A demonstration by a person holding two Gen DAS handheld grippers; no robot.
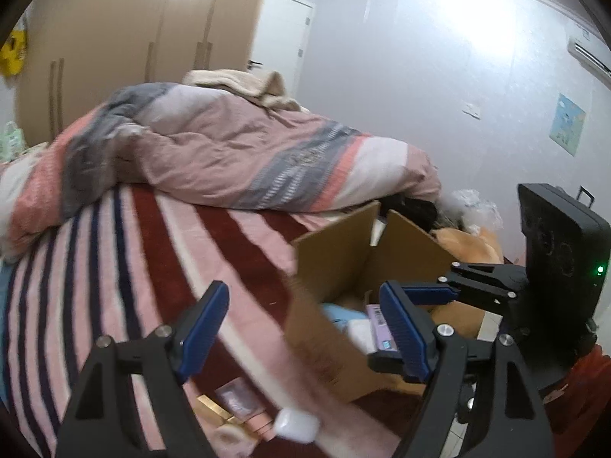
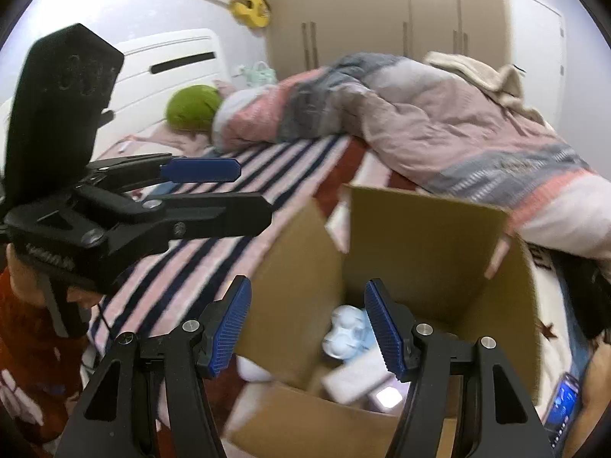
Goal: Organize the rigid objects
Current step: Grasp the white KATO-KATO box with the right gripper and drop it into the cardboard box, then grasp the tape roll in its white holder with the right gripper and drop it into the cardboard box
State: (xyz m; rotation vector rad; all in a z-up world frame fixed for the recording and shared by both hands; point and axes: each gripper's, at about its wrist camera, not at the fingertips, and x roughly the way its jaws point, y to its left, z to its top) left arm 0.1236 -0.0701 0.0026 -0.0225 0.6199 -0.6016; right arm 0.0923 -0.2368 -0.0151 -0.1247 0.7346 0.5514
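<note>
An open cardboard box (image 2: 420, 244) stands on the striped bed, also in the left wrist view (image 1: 336, 263). Inside lie a pale blue and white object (image 2: 345, 330), a white packet (image 2: 355, 376) and a purple box (image 1: 380, 328). My right gripper (image 2: 307, 328) is open and empty, just above the box opening. My left gripper (image 1: 305, 328) is open and empty, left of the box. Below it on the bed lie a white cap-like object (image 1: 296, 425), a pink packet (image 1: 236, 399) and a gold box (image 1: 214, 408).
A crumpled pink and grey duvet (image 1: 236, 145) covers the far half of the bed. The striped blanket (image 1: 114, 267) lies in front. A green pillow (image 2: 193, 107) sits by the white headboard. A phone (image 2: 563, 406) lies at the right. Wardrobes stand behind.
</note>
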